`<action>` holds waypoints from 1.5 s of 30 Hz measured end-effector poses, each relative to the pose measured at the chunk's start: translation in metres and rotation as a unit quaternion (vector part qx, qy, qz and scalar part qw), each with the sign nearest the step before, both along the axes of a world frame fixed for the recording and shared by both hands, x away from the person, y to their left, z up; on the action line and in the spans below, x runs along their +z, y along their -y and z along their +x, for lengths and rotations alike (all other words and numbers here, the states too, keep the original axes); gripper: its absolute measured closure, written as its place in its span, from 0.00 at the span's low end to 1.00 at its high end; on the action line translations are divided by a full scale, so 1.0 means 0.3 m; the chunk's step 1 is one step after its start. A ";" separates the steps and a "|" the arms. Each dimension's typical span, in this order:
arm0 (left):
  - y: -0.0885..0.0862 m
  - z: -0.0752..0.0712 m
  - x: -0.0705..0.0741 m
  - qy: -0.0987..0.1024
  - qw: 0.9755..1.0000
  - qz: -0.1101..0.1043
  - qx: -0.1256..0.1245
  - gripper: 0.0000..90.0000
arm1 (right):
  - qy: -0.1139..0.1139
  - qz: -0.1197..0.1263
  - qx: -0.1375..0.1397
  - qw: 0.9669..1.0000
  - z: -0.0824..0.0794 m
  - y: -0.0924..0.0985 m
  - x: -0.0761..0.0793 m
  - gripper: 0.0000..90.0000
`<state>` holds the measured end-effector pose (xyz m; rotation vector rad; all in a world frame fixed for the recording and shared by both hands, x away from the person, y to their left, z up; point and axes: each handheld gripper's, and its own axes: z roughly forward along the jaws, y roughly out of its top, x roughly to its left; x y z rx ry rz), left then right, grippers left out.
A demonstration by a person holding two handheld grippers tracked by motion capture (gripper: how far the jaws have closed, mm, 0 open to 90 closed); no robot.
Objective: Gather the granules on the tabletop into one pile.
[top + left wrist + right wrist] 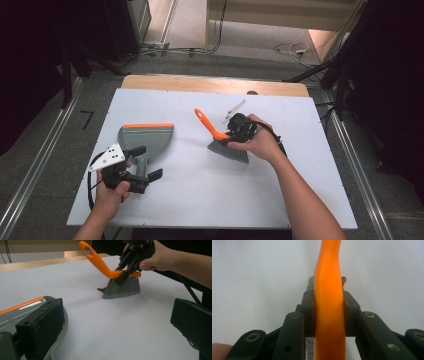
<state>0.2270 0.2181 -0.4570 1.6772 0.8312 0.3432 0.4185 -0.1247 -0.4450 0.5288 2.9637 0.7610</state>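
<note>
A hand brush (206,123) with an orange handle (100,263) and grey bristles (122,287) stands with its bristles on the white tabletop (200,185), right of centre. My right gripper (235,135) is shut on the orange handle (328,265) just above the bristles, one pad on each side. A small dark-red scrap (100,289) lies against the bristles. A grey dustpan (147,136) with an orange lip lies flat at the left. My left gripper (146,162) stands open at the dustpan's handle, its jaws wide apart (117,320) and the pan (22,311) beside its left jaw.
The white board ends in a wooden strip (215,84) at the back. Metal rails (35,165) run along both sides of the table. Cables (292,49) lie on the floor beyond it.
</note>
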 end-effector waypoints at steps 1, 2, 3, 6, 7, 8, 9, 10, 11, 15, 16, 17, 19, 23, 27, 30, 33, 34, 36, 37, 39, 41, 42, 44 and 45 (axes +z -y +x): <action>0.000 0.000 0.001 0.000 1.000 0.000 0.000 0.00 | -0.001 0.002 0.000 1.000 0.003 0.001 -0.002 0.75; 0.000 -0.001 0.001 0.001 1.000 0.000 0.001 0.00 | -0.001 0.003 0.000 1.000 0.004 0.002 -0.002 0.75; 0.000 -0.001 0.001 0.001 1.000 0.000 0.001 0.00 | -0.001 0.003 0.000 1.000 0.005 0.003 -0.002 0.75; 0.000 -0.002 0.002 0.002 1.000 0.002 0.001 0.00 | 0.003 0.003 -0.004 1.000 0.008 0.004 -0.002 0.75; 0.000 -0.002 0.002 0.002 1.000 0.002 0.002 0.00 | 0.001 0.001 -0.004 1.000 0.009 0.004 0.000 0.75; 0.001 -0.002 0.002 0.001 1.000 0.002 0.002 0.00 | 0.003 0.001 -0.006 1.000 0.010 0.004 0.000 0.75; 0.001 -0.002 0.002 0.001 1.000 0.002 0.001 0.00 | 0.003 0.000 -0.009 1.000 0.010 0.003 0.001 0.75; 0.001 -0.002 0.002 0.001 1.000 0.002 0.001 0.00 | 0.003 -0.001 -0.010 1.000 0.010 0.002 0.002 0.75; 0.001 -0.002 0.002 0.001 1.000 0.002 0.002 0.00 | 0.009 -0.002 -0.005 1.000 0.014 0.002 0.002 0.75; 0.000 -0.002 0.001 0.002 1.000 0.001 0.001 0.00 | 0.010 -0.003 -0.008 1.000 0.018 -0.001 0.004 0.75; 0.000 -0.002 0.002 0.002 1.000 0.002 0.001 0.00 | 0.009 -0.002 -0.010 1.000 0.019 0.000 0.004 0.75; 0.000 -0.002 0.001 0.002 1.000 0.001 0.001 0.00 | 0.011 -0.002 -0.007 1.000 0.023 0.001 0.004 0.75; -0.001 -0.001 0.001 0.002 1.000 0.001 0.001 0.00 | 0.011 -0.001 -0.011 1.000 0.023 0.001 0.004 0.75; -0.001 -0.001 0.001 0.002 1.000 0.001 0.001 0.00 | 0.007 -0.002 -0.008 1.000 0.018 -0.001 0.007 0.76; 0.000 0.000 0.000 0.002 1.000 0.001 0.001 0.00 | 0.007 0.001 -0.001 1.000 0.009 0.002 0.015 0.76; 0.001 0.000 -0.001 0.001 1.000 0.002 0.001 0.00 | 0.009 0.015 0.000 1.000 0.003 0.008 0.028 0.76; 0.002 0.000 -0.001 0.000 1.000 0.002 0.001 0.00 | 0.008 0.026 -0.003 1.000 -0.009 0.015 0.052 0.76; 0.002 0.000 -0.001 0.000 1.000 0.003 0.001 0.00 | 0.008 0.029 -0.006 1.000 -0.015 0.017 0.061 0.76; 0.002 0.001 -0.001 0.000 1.000 0.003 0.001 0.00 | 0.015 0.031 -0.012 0.999 -0.028 0.023 0.080 0.76; 0.002 0.001 -0.001 0.000 1.000 0.003 0.001 0.00 | 0.019 0.035 -0.014 0.999 -0.033 0.028 0.089 0.76; 0.002 0.000 -0.001 0.000 1.000 0.002 0.001 0.00 | 0.025 0.041 -0.028 0.998 -0.045 0.042 0.106 0.76; 0.002 0.000 -0.001 0.001 1.000 0.002 0.001 0.00 | 0.034 0.043 -0.047 0.997 -0.055 0.060 0.119 0.76; 0.002 0.000 0.000 0.001 1.000 0.002 0.001 0.00 | 0.038 0.044 -0.055 0.997 -0.058 0.071 0.124 0.76; 0.003 0.000 -0.001 0.001 1.000 0.002 0.001 0.00 | 0.043 0.046 -0.074 0.995 -0.063 0.095 0.130 0.76; 0.003 0.000 -0.001 0.001 1.000 0.001 0.001 0.00 | 0.046 0.048 -0.085 0.994 -0.065 0.108 0.132 0.76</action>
